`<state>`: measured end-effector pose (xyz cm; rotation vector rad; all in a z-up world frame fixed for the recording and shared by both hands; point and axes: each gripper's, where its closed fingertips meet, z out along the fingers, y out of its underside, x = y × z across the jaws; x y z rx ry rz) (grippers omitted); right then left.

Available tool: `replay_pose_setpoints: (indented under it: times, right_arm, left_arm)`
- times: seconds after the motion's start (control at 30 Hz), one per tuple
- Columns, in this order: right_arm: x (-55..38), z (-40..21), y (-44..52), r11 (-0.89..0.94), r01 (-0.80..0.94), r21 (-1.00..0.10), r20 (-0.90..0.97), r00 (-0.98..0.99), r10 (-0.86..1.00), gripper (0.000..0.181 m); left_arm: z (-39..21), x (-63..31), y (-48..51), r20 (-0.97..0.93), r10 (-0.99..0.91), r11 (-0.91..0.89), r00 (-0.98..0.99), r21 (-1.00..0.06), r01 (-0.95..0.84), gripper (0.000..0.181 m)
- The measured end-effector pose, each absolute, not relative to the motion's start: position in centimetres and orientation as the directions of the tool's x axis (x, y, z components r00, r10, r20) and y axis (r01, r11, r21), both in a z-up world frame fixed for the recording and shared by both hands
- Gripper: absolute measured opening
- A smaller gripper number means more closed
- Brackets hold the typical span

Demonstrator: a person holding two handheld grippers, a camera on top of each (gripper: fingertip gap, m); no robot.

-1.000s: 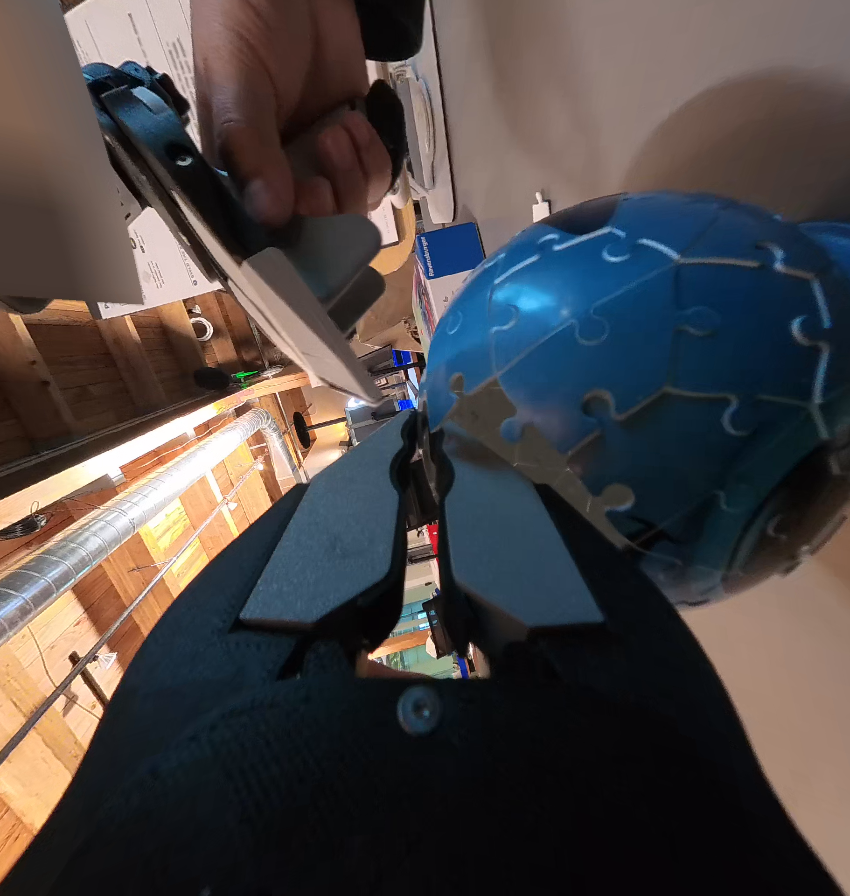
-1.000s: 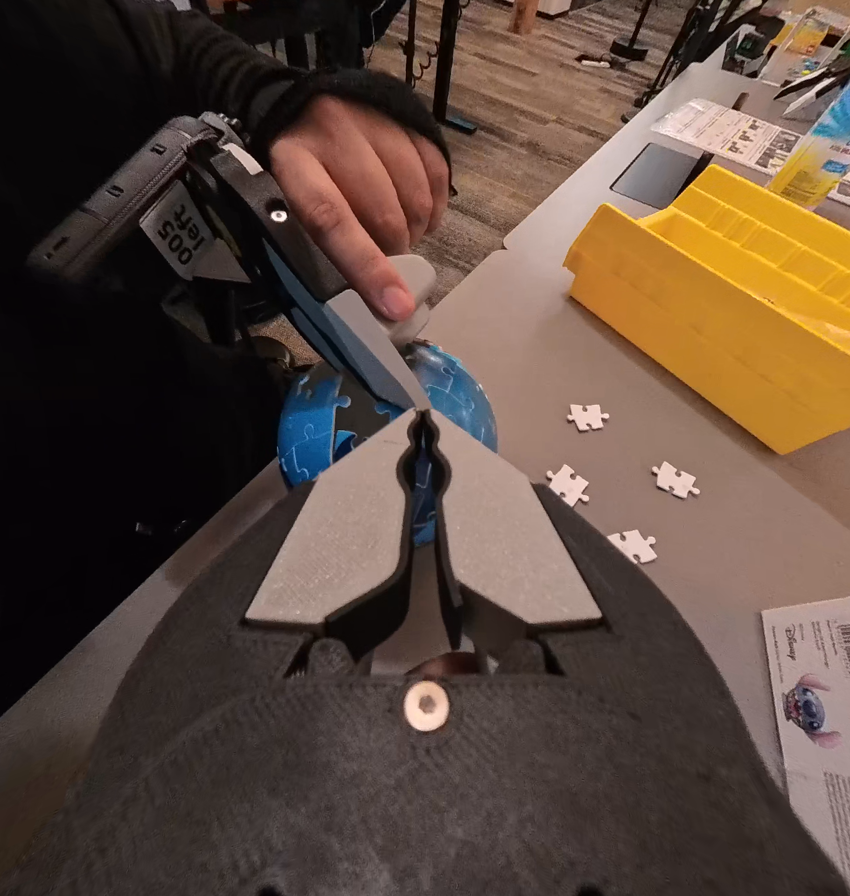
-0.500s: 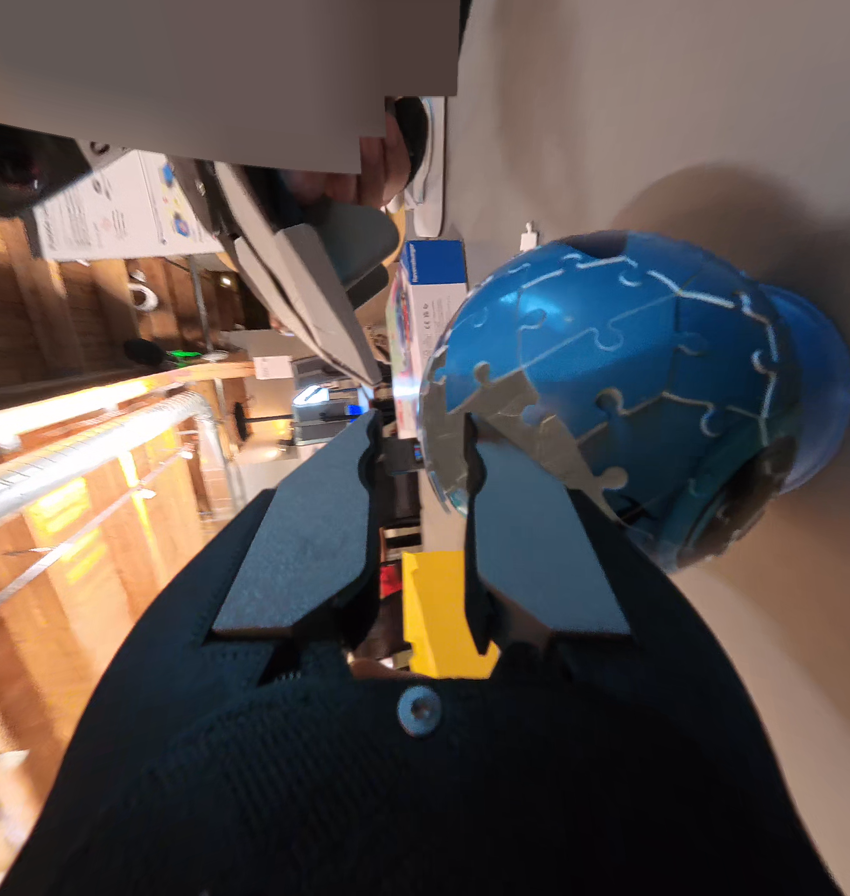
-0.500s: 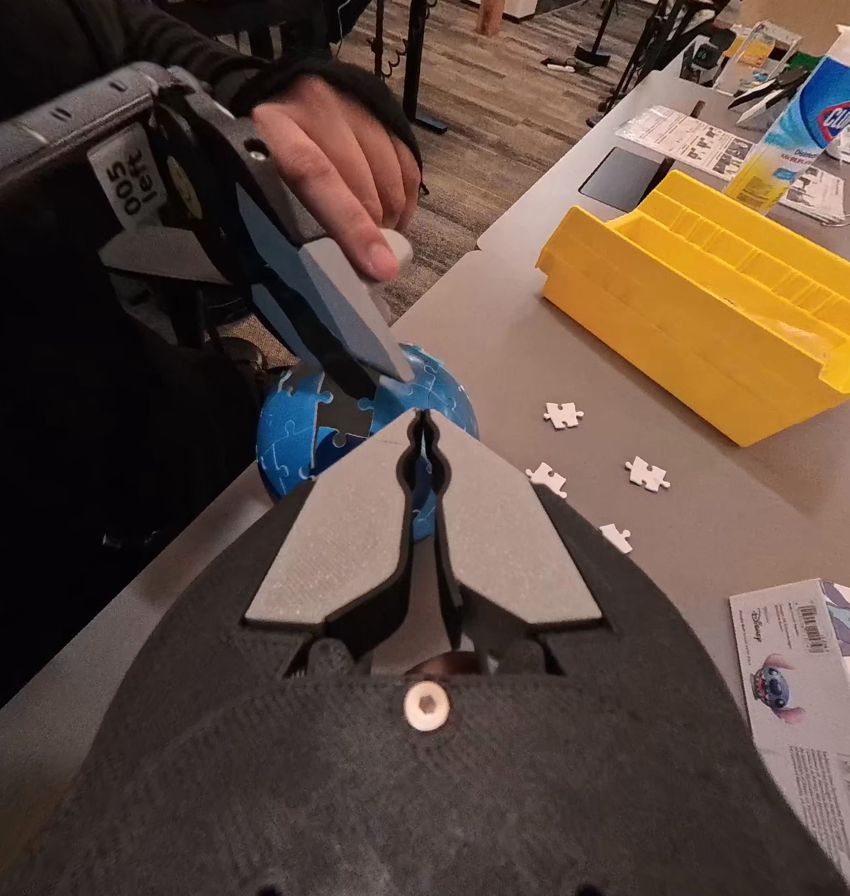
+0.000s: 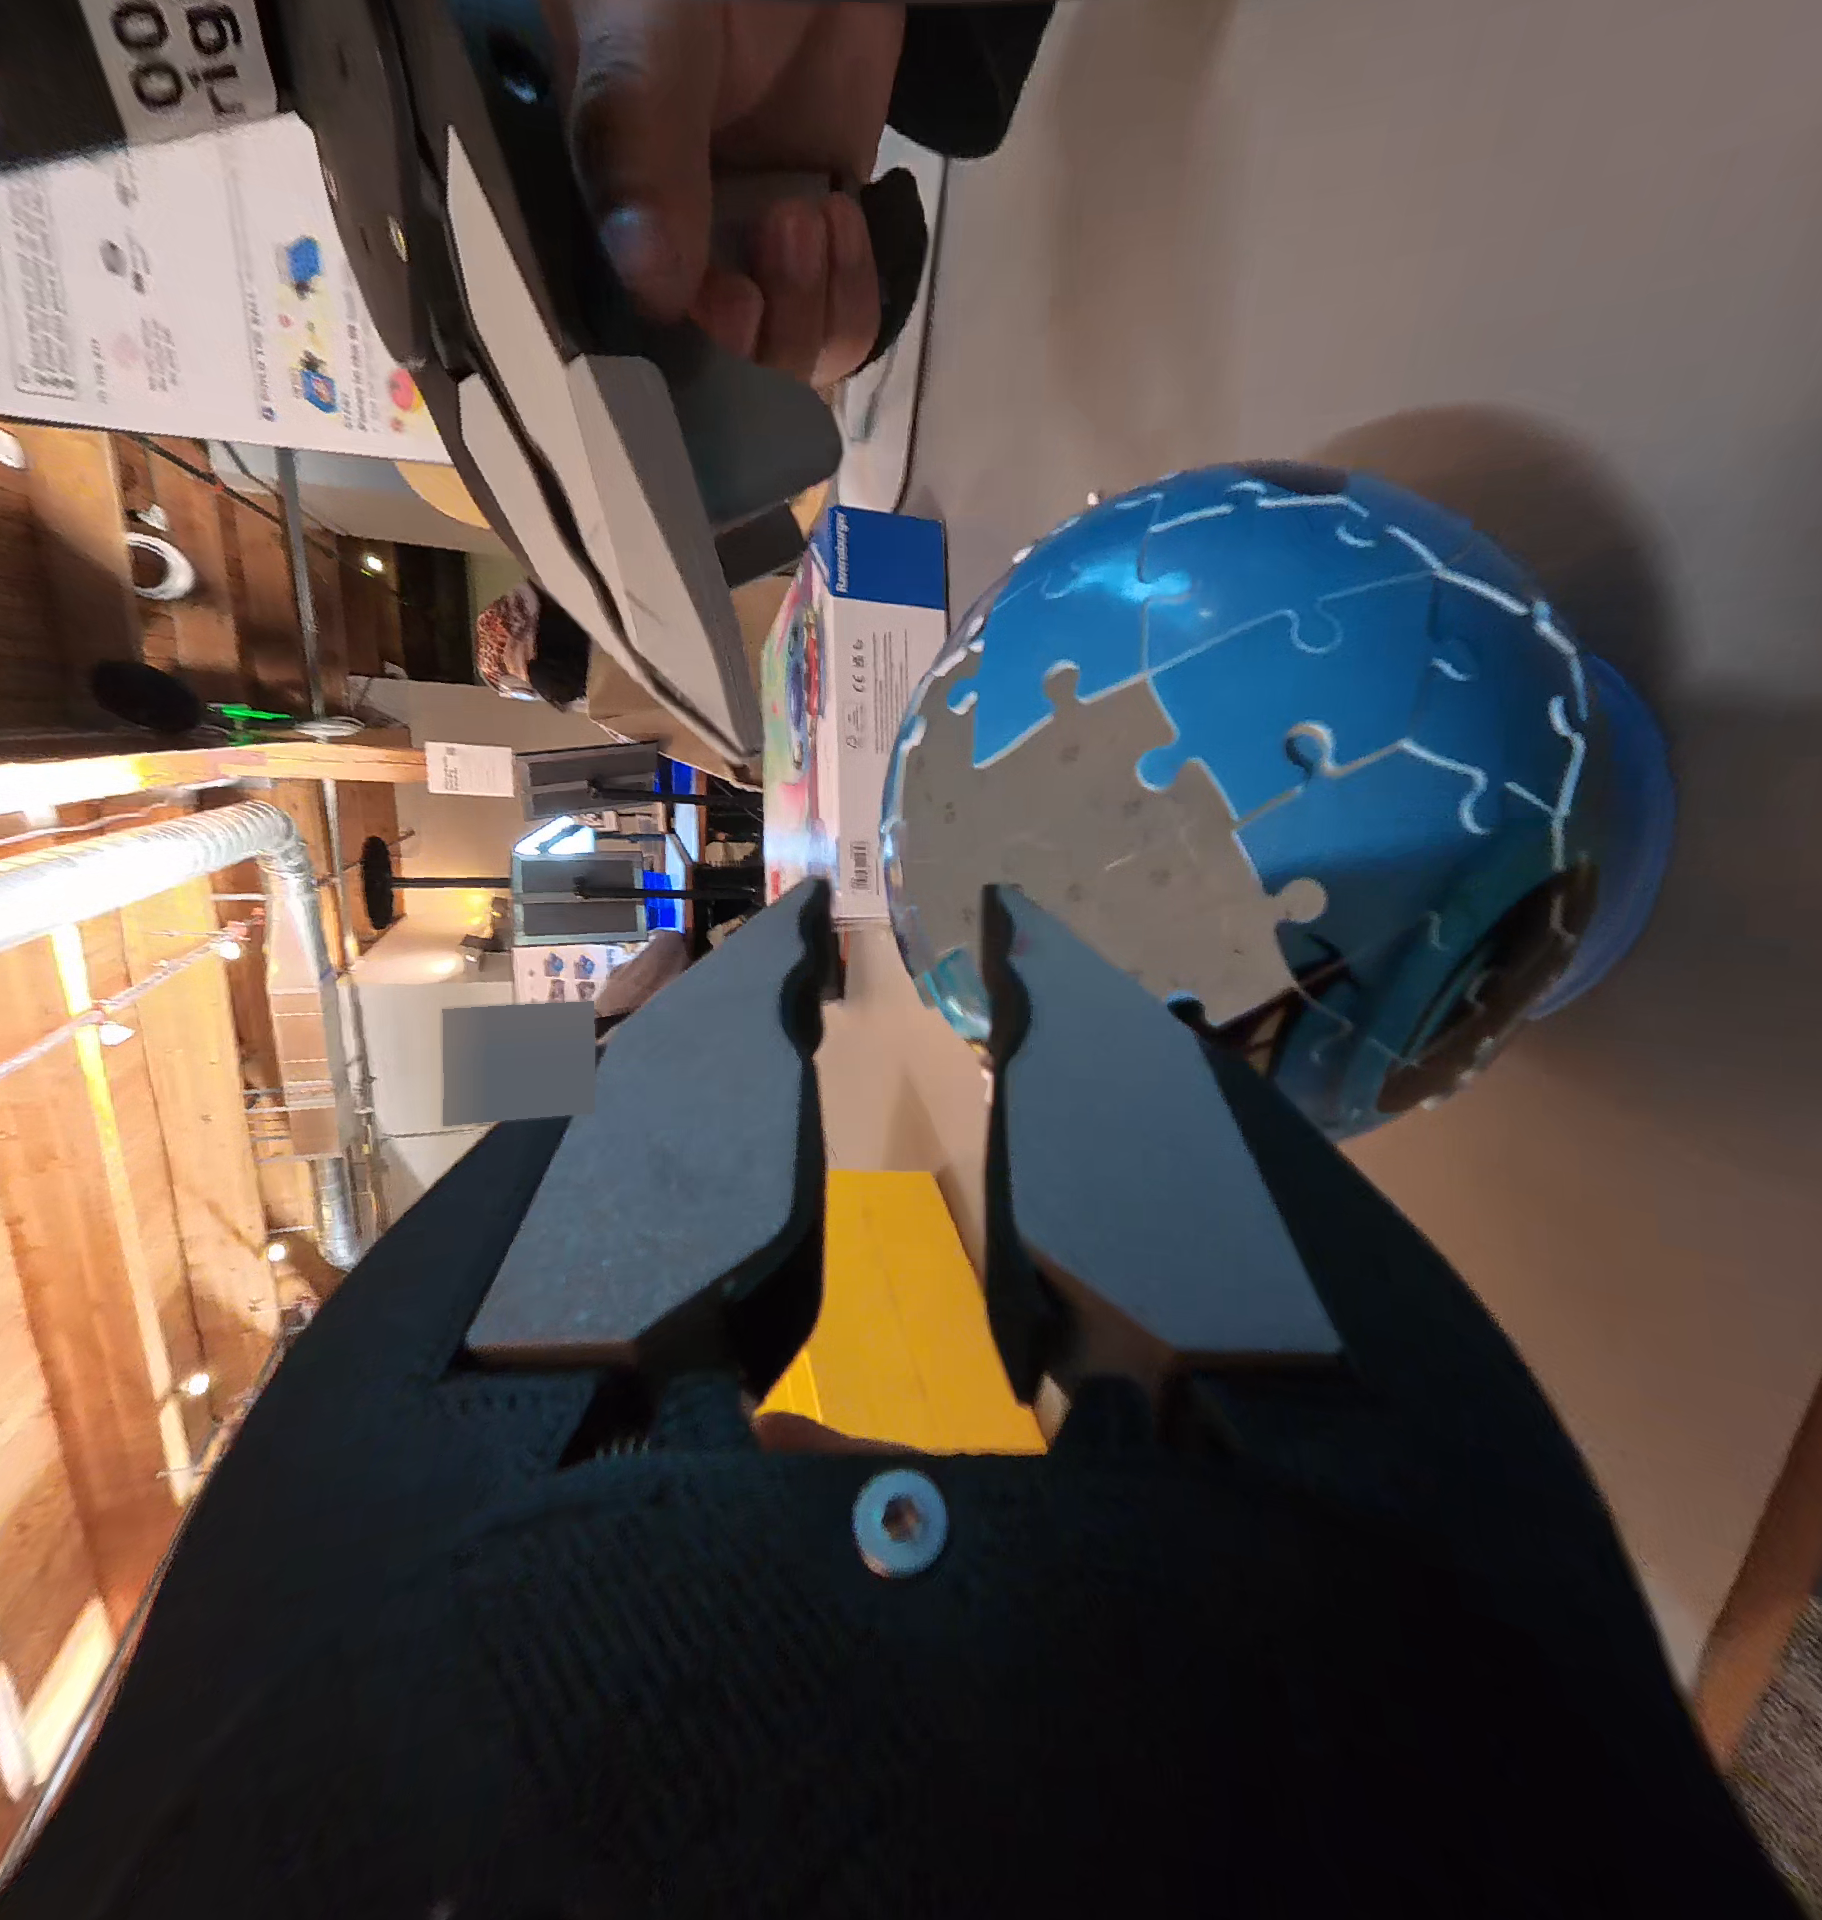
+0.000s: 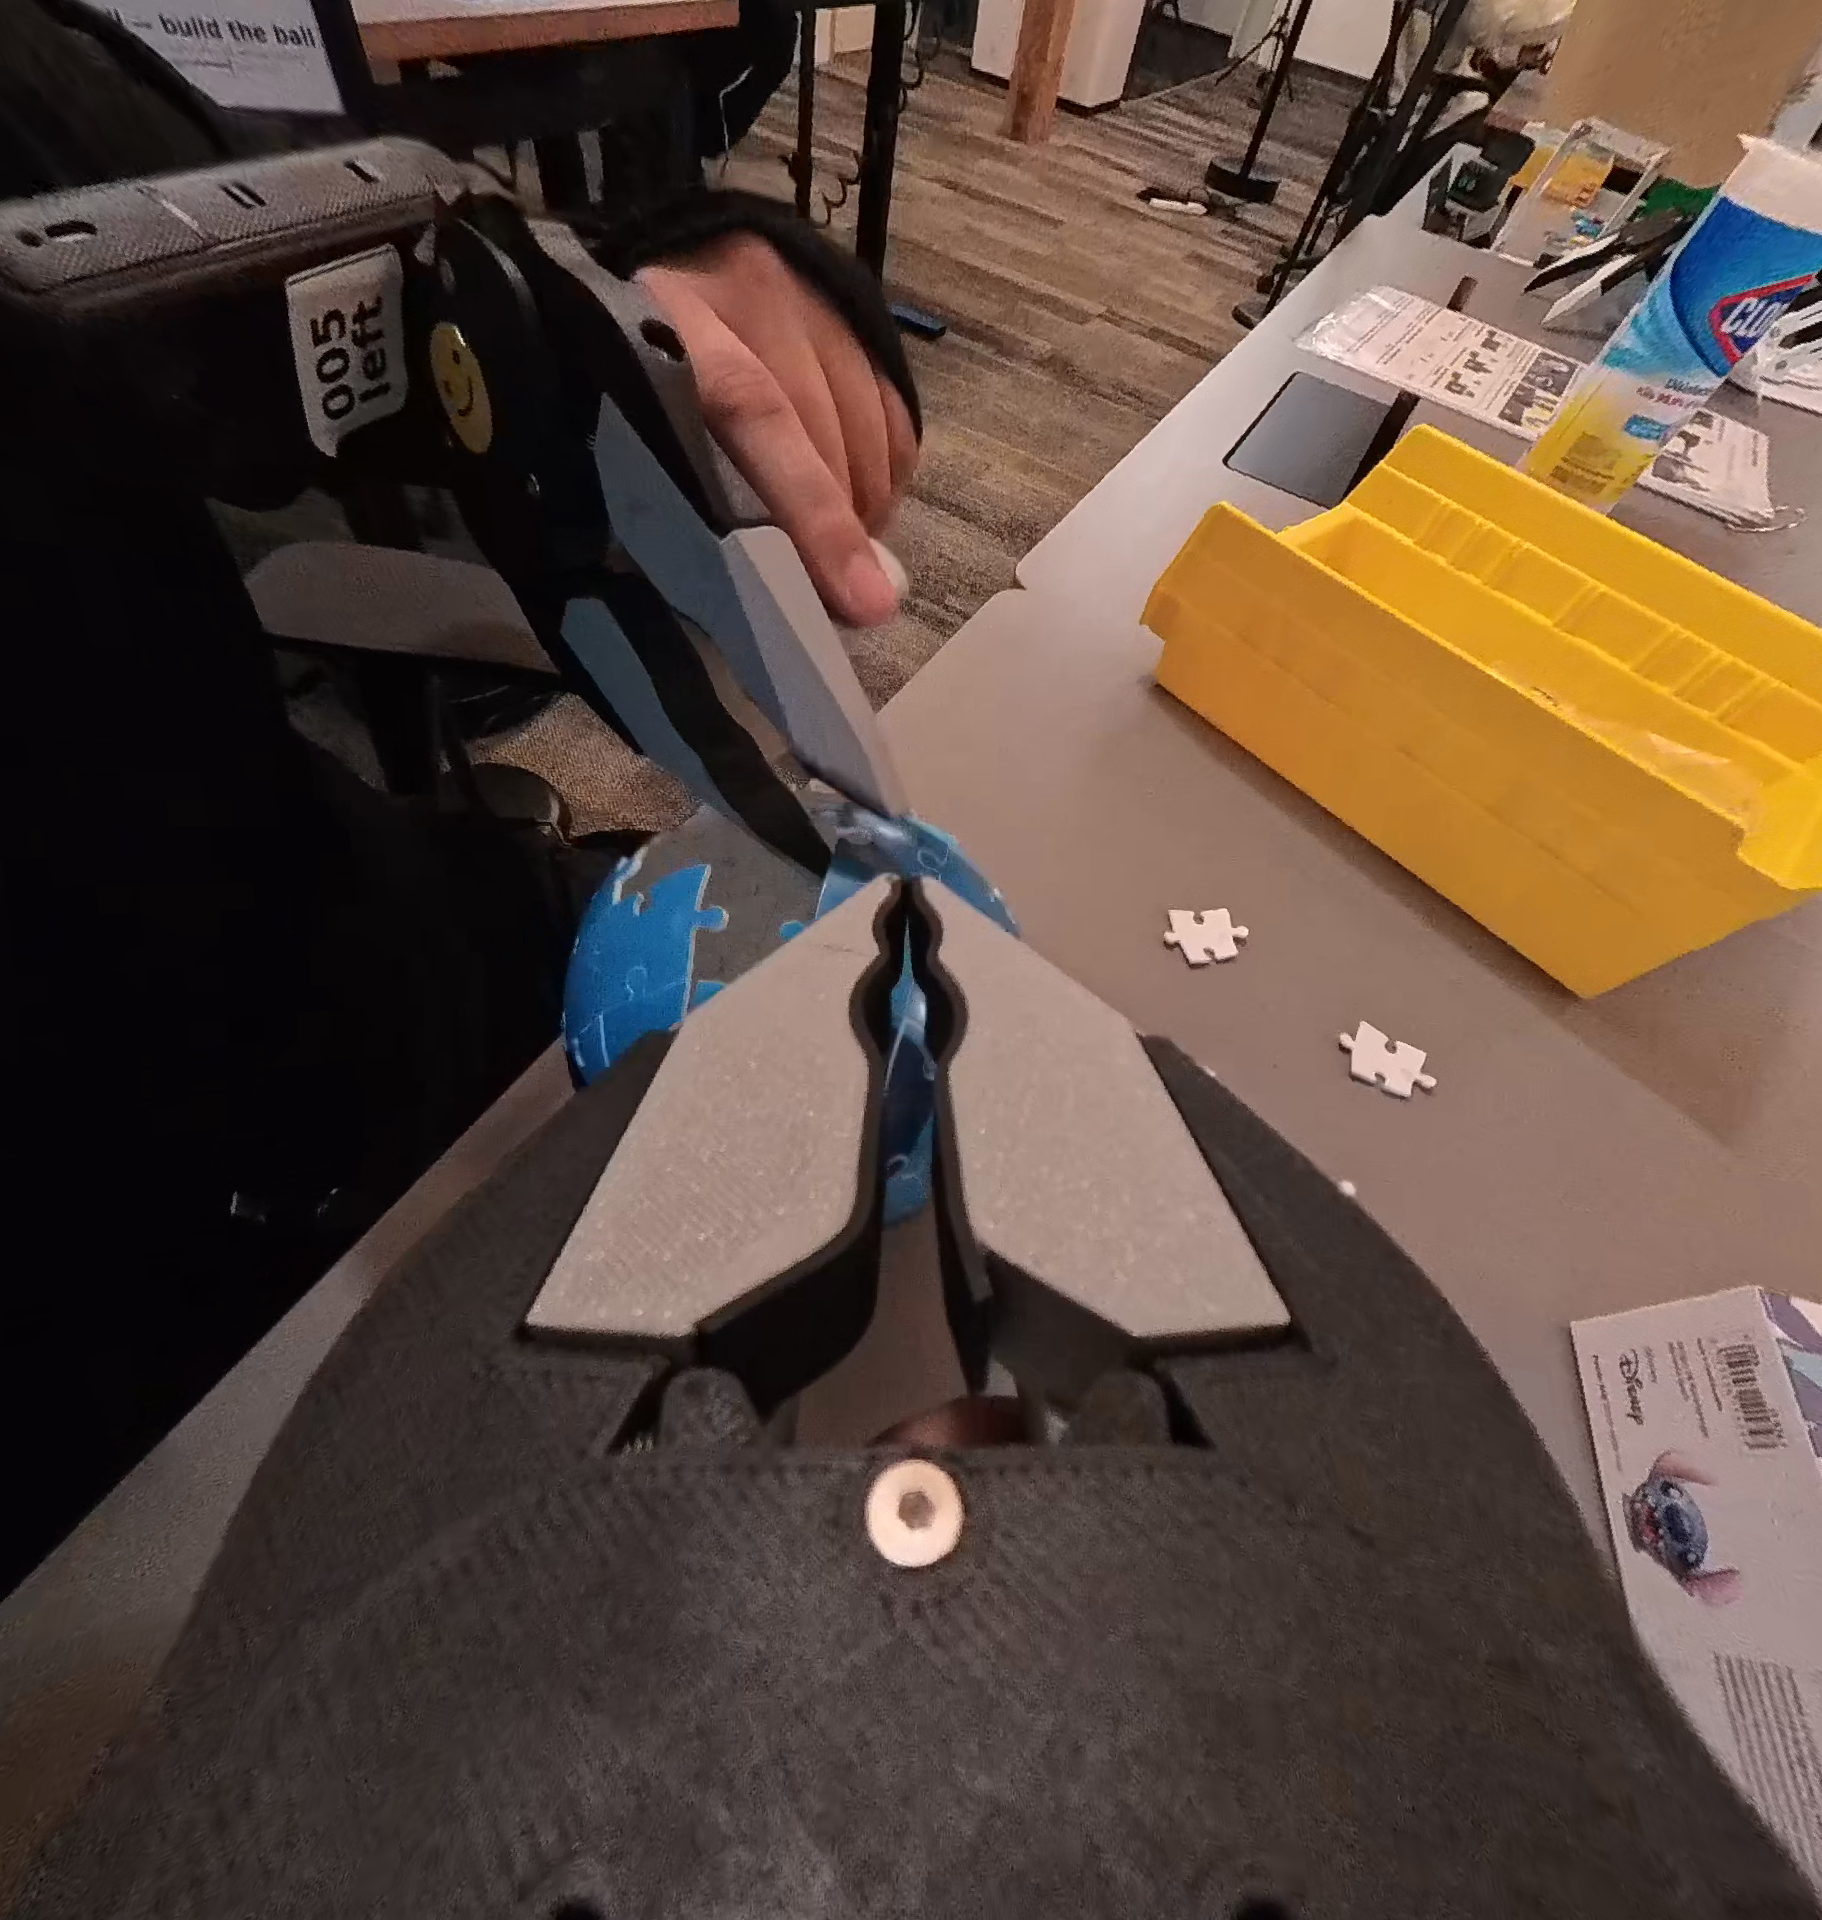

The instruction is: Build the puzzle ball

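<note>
Blue, partly assembled plastic puzzle ball (image 5: 1302, 790): seated on grey tabletop (image 6: 1146, 790), near the front edge. Left gripper (image 5: 902, 914): jaws released, empty, tips just beside the ball's grey unfinished patch; ball lies ahead and right of the jaws. Right gripper (image 6: 905, 883): jaws clenched, contents indeterminate, poised directly above ball. White loose puzzle pieces (image 6: 1203, 935): well apart, toward yellow plastic bin (image 6: 1509, 707).
</note>
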<state>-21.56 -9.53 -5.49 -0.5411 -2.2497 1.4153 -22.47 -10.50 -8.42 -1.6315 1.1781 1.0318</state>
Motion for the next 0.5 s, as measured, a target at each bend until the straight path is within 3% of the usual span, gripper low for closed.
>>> replay_pose_setpoints:
  times: [0.2,0.5]
  right_arm:
    - [-22.1,-7.2,-10.2,0.441,0.135,-0.888,0.125,-0.85,0.512,0.0]
    - [-22.3,-7.0,-10.7,0.416,0.138,-0.899,0.105,-0.854,0.51,0.0]
  left_arm:
    - [-8.9,-22.8,-9.3,-0.966,-0.241,-0.201,0.098,-0.049,-0.978,0.009]
    - [-8.5,-22.5,-9.0,-0.985,-0.17,-0.195,0.029,0.005,-0.981,0.002]
